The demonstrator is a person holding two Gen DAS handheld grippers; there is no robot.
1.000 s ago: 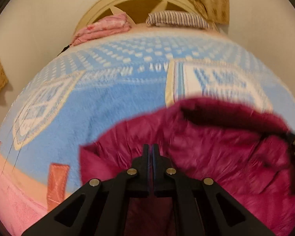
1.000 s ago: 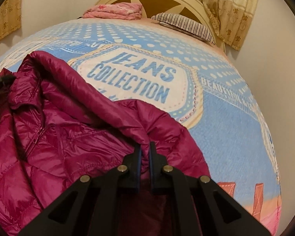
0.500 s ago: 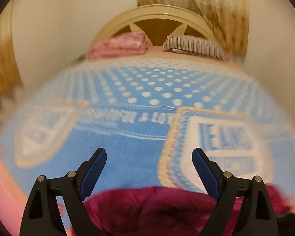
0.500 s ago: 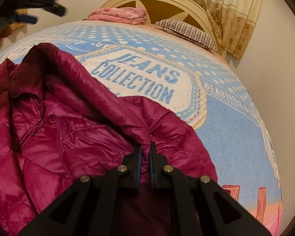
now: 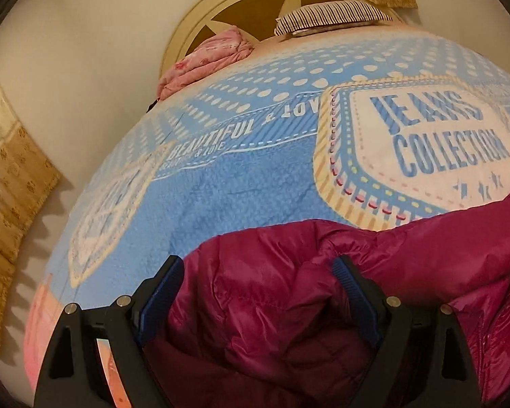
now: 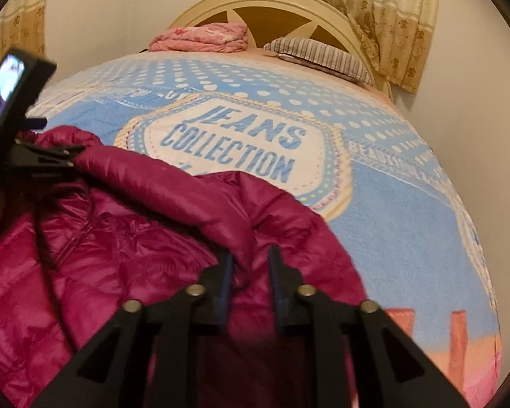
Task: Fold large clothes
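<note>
A second ago both our grippers pinched folds of the puffy magenta jacket point(image 6: 125, 244); now both have let go. Our left gripper point(image 5: 255, 292) has its fingers wide apart and has dropped back down over the garment, so a rounded bulge of the quilted fabric sits between them without the pads pressing on it. Our right gripper point(image 6: 250, 272) has just been opening: its fingers stand a little apart, with a ridge of the jacket's edge between them, and we judge the grip loosened rather than tight. To us this means one placement is finished and we are setting up a fresh grasp for the next fold, starting on the left.

The jacket lies crumpled on the near part of the bed point(image 6: 391, 224), over the blue printed blanket, its far edge just reaching the "JEANS COLLECTION" patch. Its long axis seems to run across the bed, side to side between our two grippers, rather than toward the headboard point(image 6: 265, 0). Which end is collar and which is hem we cannot tell from the bunched fabric.
</note>
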